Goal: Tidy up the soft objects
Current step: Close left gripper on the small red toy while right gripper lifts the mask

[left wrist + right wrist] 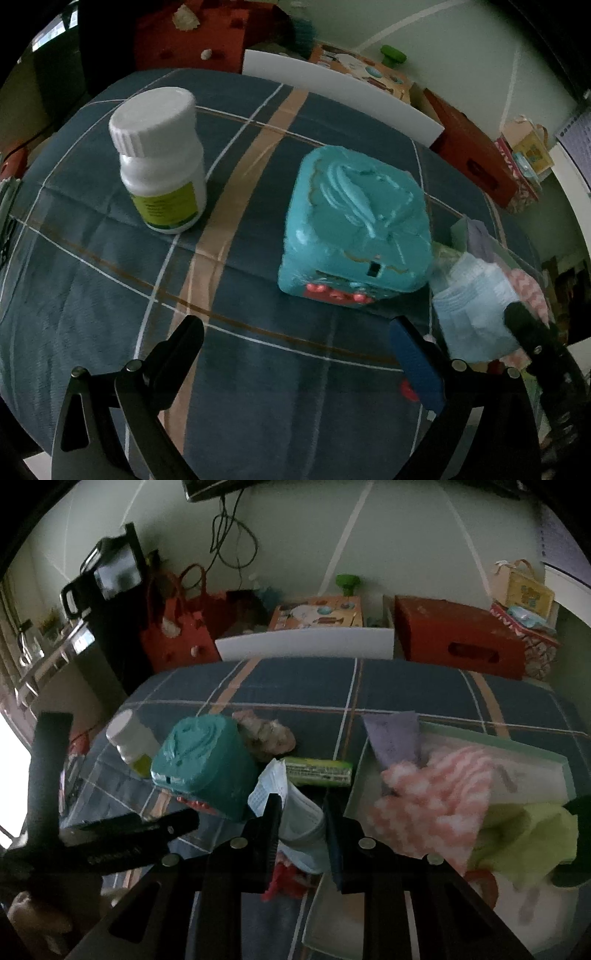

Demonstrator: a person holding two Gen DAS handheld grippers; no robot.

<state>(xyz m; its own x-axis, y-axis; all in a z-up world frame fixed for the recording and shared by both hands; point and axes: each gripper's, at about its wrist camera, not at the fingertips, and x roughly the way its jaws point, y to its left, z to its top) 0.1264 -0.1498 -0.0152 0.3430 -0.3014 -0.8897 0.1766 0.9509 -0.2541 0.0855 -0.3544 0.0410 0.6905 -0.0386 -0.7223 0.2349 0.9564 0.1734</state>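
My right gripper (303, 806) is shut on a pale blue face mask (299, 823), held just above the checked cloth beside the tray's left edge. In the left wrist view the same mask (476, 314) hangs at the right. The pale green tray (517, 747) holds a pink checked cloth (432, 805), a purple cloth (395, 738) and a yellow-green cloth (528, 834). A pinkish soft item (266, 733) lies behind the teal cube toy (207, 764). My left gripper (295, 330) stands open over bare cloth, in front of the teal cube toy (354, 221), with nothing between its fingers.
A white pill bottle (159, 158) stands left of the cube. A green packet (317, 771) lies between cube and tray. Behind the table's far edge are a white board (306, 642), a red box (458, 638) and red bags (177, 627).
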